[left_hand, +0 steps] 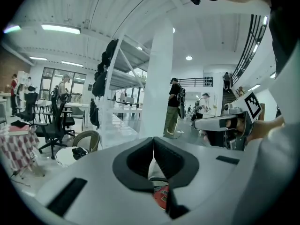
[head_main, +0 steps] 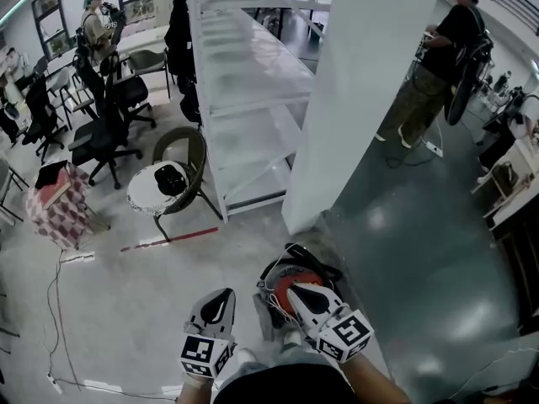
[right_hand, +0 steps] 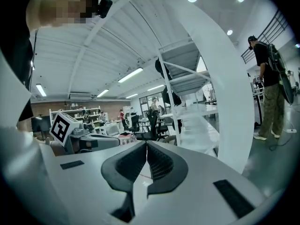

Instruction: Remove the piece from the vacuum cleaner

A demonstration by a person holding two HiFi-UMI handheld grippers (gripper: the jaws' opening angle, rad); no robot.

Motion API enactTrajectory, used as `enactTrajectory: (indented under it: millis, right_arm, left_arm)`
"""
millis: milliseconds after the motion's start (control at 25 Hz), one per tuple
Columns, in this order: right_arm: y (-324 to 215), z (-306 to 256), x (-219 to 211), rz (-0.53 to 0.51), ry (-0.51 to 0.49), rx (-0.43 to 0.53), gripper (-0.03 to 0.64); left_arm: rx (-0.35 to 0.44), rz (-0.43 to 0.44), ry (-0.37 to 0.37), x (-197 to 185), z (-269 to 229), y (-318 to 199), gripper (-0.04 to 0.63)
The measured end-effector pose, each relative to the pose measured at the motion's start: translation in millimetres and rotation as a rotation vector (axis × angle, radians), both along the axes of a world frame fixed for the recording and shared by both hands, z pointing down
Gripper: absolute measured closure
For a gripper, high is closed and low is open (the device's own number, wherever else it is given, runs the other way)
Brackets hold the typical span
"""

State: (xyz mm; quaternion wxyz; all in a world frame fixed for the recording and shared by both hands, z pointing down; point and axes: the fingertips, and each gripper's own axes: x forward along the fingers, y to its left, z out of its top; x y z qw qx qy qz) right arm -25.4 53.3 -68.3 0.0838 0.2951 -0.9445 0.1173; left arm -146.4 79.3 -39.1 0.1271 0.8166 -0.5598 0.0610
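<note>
— Checking in: how do the fingers stand on each side?

— I read the left gripper point(left_hand: 153, 142) with its fingers point(left_hand: 136, 161) pressed together, tip to tip, nothing between them. The right gripper point(right_hand: 146, 144) is the same: both pads meet along one line and hold nothing.

— Location of the vacuum cleaner?

— I find the vacuum cleaner point(head_main: 290, 274) on the floor point(head_main: 126, 310) at the foot of the white pillar point(head_main: 370, 99), on the pillar's near side. It is round, red on top with a black hose looped round it. From the head view the right gripper overlaps it; the left gripper sits further from the pillar, beside the right one. Neither touches the machine. Through the gap under the left fingers I see a patch of its red body. I cannot tell which piece is the one to come off.

— Surroundings?

— To the pillar's left stands a white shelving rack point(head_main: 253, 82), and a round-backed chair point(head_main: 181, 171) stands left of that rack's near end. A person point(head_main: 438, 66) stands beyond the pillar to its right, well apart from the vacuum cleaner.
</note>
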Motion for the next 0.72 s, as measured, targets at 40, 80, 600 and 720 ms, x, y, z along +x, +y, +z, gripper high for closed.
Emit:
enactTrajectory:
  millis: [40,80,600,720]
  right_arm:
    - [-1,-3,-1,-0.001,-0.002,-0.002,0.586]
    - [-3,-7,-2,-0.003,-0.006,-0.001,0.586]
    - [-4,-16,-5,-0.017,-0.023,0.014,0.588]
    - [-3,-16,0,-0.012,-0.023,0.012,0.588]
  left_arm:
    - [0.001,-0.007,0.005,-1,-4,-2,0.575]
    - [0.000,-0.013,0.009,-2,-7,-4,0.575]
    - [0.020,-0.060,0.009,-5,-12,-3,0.575]
    - [0.027,-0.070,0.010,-4,-11,-3,0.575]
